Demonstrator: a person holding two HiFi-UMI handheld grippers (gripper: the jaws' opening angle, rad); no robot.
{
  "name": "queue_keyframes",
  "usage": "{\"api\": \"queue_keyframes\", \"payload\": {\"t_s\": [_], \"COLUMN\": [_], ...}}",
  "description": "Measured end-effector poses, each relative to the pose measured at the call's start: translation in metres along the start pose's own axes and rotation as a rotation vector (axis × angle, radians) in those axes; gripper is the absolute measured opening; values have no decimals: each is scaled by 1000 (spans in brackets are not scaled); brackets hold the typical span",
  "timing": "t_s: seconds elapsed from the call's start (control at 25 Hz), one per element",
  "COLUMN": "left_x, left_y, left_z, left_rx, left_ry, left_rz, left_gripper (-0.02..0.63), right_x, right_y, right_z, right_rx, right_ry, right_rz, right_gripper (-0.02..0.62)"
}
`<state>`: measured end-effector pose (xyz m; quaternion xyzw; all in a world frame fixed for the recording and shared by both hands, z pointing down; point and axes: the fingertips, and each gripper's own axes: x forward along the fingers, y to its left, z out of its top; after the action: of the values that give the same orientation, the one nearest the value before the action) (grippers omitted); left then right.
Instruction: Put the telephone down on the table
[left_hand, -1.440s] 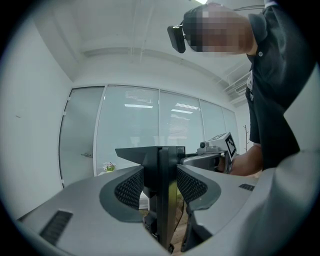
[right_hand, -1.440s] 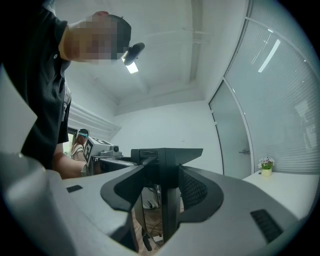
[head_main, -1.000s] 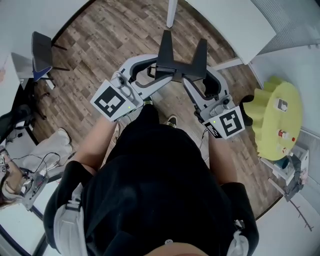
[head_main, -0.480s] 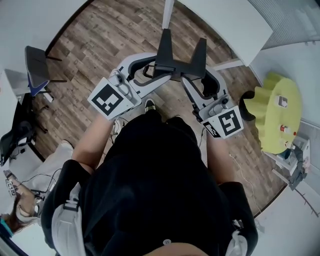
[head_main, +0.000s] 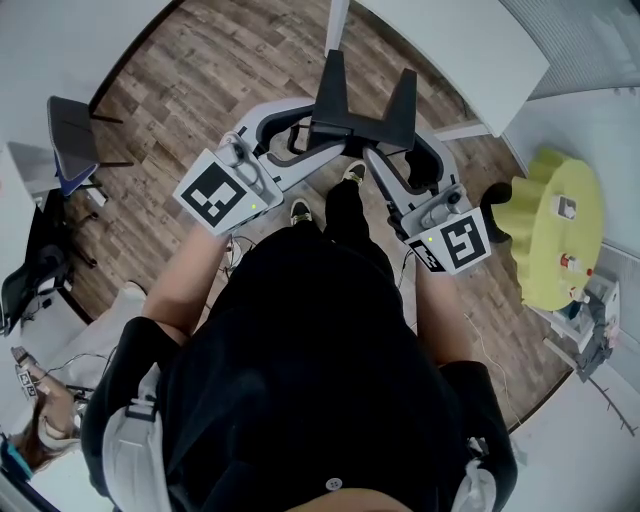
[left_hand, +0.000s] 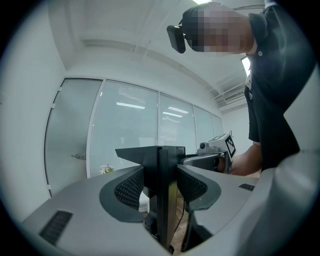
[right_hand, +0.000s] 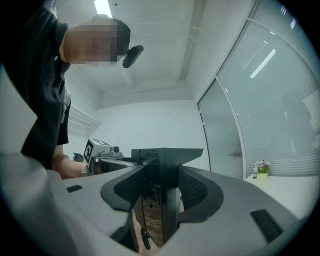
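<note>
I hold the black telephone (head_main: 360, 126) in the air over the wood floor, between both grippers. Two black prongs stick out of it toward the white table (head_main: 470, 50). My left gripper (head_main: 322, 142) grips its left end and my right gripper (head_main: 386, 152) its right end. In the left gripper view the telephone (left_hand: 167, 170) is an upright black slab with both ribbed pads (left_hand: 129, 189) pressed on it. The right gripper view shows the same slab (right_hand: 169, 170) clamped between that gripper's pads (right_hand: 194, 189). Each gripper view also shows the other gripper's marker cube (left_hand: 226, 145) beyond the slab.
The white table stands ahead at the top right, with one leg (head_main: 338, 25) beside the telephone. A yellow round stand (head_main: 560, 230) with small items is at the right. A dark chair (head_main: 75, 125) sits at the left. Glass walls close the room.
The person has stepped forward: one foot now shows under the telephone and the floor has slid back. Both grippers keep their hold on the telephone.
</note>
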<state>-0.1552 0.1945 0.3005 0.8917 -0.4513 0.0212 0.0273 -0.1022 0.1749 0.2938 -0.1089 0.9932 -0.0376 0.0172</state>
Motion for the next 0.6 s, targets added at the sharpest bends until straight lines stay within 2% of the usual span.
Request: {"api": "queue_keyframes", "payload": {"t_s": [0.28, 0.6], "left_x": [38, 102], "left_y": [32, 77], "left_z": [5, 12], "left_rx": [17, 20], "left_ry": [-3, 13], "left_rz": [26, 24], "left_gripper": [212, 211], "right_x": [15, 30], "right_y": [-49, -126], "right_z": [4, 12], "right_rx": [-2, 1], "right_ry": [-16, -19], "right_rz": [28, 28], "right_gripper": [225, 225]}}
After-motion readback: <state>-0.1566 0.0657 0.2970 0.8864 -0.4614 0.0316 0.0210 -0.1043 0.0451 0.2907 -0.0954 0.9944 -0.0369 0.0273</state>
